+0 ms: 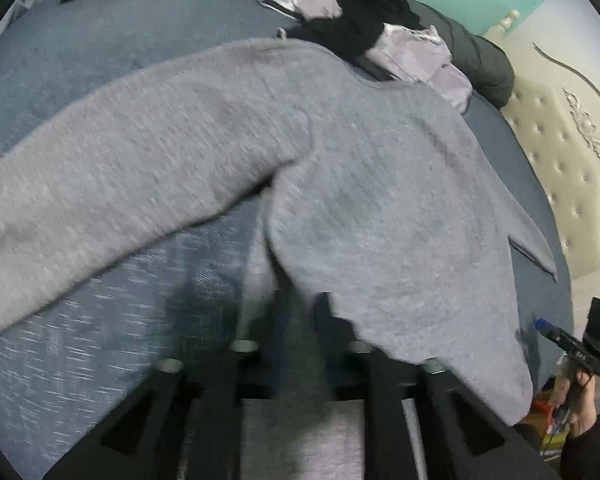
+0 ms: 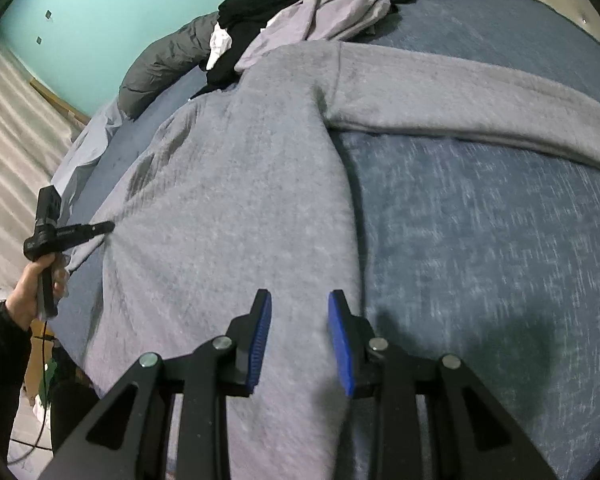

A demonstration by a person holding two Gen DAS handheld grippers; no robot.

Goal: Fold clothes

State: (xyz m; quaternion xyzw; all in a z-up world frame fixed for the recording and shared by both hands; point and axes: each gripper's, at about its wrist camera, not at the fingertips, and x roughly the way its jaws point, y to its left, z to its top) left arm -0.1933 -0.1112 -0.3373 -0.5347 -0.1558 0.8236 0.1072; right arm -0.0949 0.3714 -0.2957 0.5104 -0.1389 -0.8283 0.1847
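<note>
A grey sweater (image 1: pixel 380 200) (image 2: pixel 228 200) lies spread on the blue bed cover (image 1: pixel 80 360), one long sleeve (image 1: pixel 120 168) (image 2: pixel 480 96) stretched out sideways. In its own view, my left gripper (image 1: pixel 300 308) sits low at the sweater's edge, blurred. Its dark fingers stand apart and grey fabric drapes over the right one. In the right wrist view the left gripper (image 2: pixel 110 226) points at the sweater's far side edge, held by a hand (image 2: pixel 28 288). My right gripper (image 2: pixel 300 300) hovers over the near hem, blue pads apart with flat fabric beneath. The left wrist view shows the right gripper (image 1: pixel 542 325) beside the hem corner.
A pile of black and pale lilac clothes (image 1: pixel 340 0) (image 2: pixel 300 12) lies at the far side of the bed against a dark grey duvet (image 2: pixel 160 64). A cream tufted headboard (image 1: pixel 560 160) borders one side. Bare blue cover (image 2: pixel 500 260) spreads under the sleeve.
</note>
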